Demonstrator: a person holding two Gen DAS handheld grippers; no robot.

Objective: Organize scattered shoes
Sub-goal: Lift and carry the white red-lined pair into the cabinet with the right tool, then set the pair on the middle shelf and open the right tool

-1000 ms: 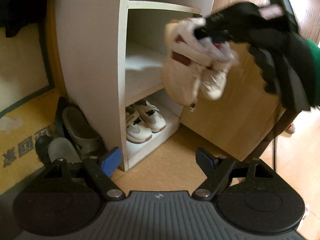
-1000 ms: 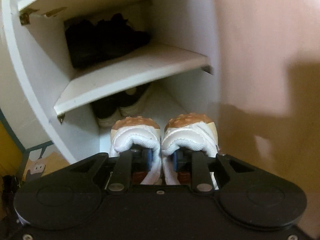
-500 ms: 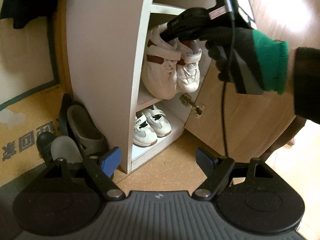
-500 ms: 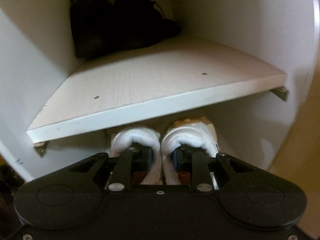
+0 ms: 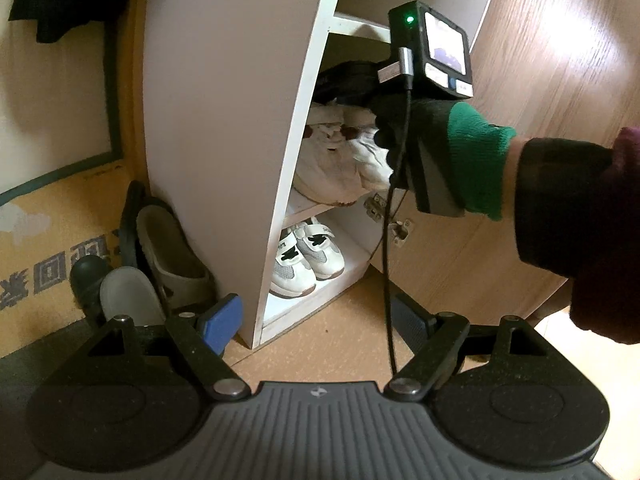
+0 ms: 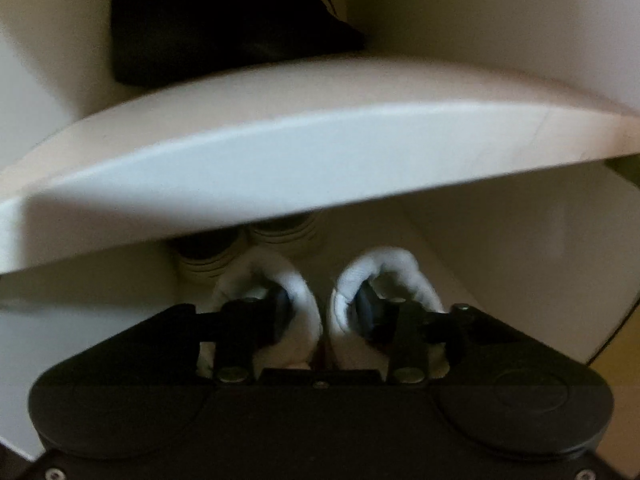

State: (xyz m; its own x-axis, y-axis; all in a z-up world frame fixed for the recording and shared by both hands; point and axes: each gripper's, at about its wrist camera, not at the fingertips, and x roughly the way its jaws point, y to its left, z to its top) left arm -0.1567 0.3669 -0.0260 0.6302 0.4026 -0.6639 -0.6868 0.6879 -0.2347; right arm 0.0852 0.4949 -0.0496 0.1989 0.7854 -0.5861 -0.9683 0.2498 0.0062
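Two white sneakers (image 5: pixel 340 160) sit on the middle shelf (image 5: pixel 298 204) of the shoe cabinet (image 5: pixel 224 120) in the left wrist view, the gloved right hand (image 5: pixel 436 140) behind them, while the left gripper (image 5: pixel 316 320) hangs apart and empty. From the right wrist, the right gripper (image 6: pixel 320 312) has one finger inside each sneaker collar, its jaws opening, so the placing step looks nearly done; next it must back straight out without dragging the pair.

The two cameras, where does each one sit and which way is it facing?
Left wrist: on the left gripper, open, facing the white cabinet; shows the gloved right hand.
Right wrist: on the right gripper, inside the cabinet under a shelf; its jaws are opening, one finger in each shoe.
Both show the white shoes.
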